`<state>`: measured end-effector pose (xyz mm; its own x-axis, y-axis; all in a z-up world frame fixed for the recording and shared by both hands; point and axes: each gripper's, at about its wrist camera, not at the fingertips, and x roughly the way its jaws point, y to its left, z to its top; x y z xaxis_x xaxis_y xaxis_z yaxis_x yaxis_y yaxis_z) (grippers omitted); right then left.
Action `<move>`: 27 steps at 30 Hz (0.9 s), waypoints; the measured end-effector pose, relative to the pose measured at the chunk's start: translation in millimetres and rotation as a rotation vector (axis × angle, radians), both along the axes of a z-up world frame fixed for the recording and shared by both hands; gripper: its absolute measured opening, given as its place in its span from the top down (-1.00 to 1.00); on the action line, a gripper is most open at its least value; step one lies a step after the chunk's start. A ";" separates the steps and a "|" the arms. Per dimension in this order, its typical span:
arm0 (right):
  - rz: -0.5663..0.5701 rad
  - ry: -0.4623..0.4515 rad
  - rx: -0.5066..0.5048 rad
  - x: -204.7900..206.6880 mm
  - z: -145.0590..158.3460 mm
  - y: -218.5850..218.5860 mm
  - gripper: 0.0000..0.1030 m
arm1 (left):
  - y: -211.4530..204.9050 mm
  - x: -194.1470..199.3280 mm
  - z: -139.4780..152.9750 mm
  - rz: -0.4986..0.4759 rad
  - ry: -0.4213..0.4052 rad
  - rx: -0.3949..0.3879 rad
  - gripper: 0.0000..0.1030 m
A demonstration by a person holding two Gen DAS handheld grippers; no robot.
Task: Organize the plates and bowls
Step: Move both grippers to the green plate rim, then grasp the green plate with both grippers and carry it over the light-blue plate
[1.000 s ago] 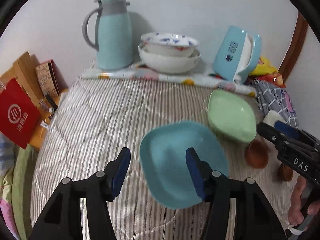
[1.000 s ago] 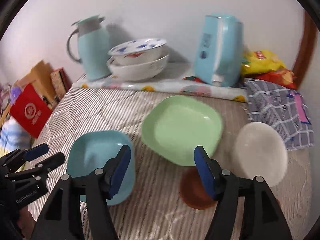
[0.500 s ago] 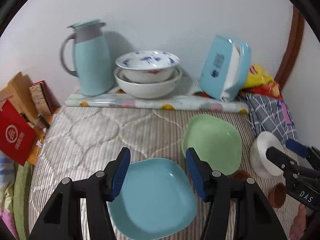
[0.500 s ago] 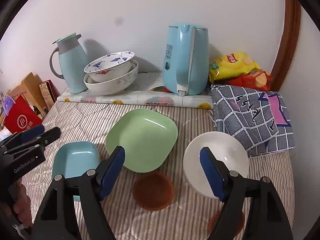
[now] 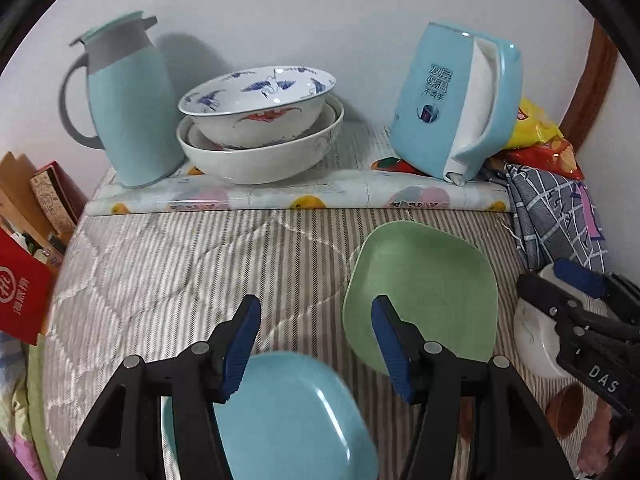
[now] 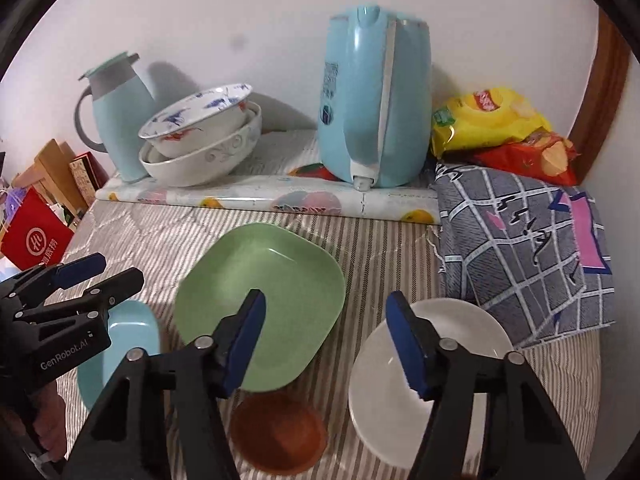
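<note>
A green square plate (image 5: 424, 292) (image 6: 264, 304) lies mid-bed on the striped quilt. A blue square plate (image 5: 292, 420) (image 6: 120, 348) lies nearer, to its left. A white bowl (image 6: 424, 376) (image 5: 536, 340) sits right of the green plate, and a small brown dish (image 6: 276, 436) lies in front. Two nested white bowls (image 5: 260, 128) (image 6: 200, 132) stand at the back. My left gripper (image 5: 316, 344) is open and empty above the blue plate. My right gripper (image 6: 324, 340) is open and empty, between the green plate and the white bowl.
A teal thermos jug (image 5: 124, 100) and a blue electric kettle (image 5: 456, 100) stand on a fruit-print mat (image 5: 296, 196) by the wall. A checked cloth (image 6: 520, 248) and snack bags (image 6: 492, 120) lie at right. A red bag (image 5: 20, 288) and boxes stand left of the bed.
Both grippers have pulled back and up. The blue plate has slid toward the bottom of the left view. The white bowl and brown dish have come into fuller view on the right.
</note>
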<state>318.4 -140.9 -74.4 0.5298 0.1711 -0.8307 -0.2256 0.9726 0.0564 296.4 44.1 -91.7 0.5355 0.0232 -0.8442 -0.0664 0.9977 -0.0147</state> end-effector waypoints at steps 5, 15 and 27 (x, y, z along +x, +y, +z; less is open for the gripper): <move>0.000 0.047 0.003 24.6 -18.9 2.8 -0.03 | -8.2 20.9 -12.7 -0.033 0.023 -0.001 -0.08; 0.008 0.117 -0.034 51.4 -51.0 12.5 0.18 | -12.5 43.6 -40.4 -0.047 0.073 -0.045 -0.08; 0.006 0.149 -0.090 64.4 -71.1 21.7 0.41 | -18.2 58.5 -67.2 -0.061 0.140 -0.053 0.48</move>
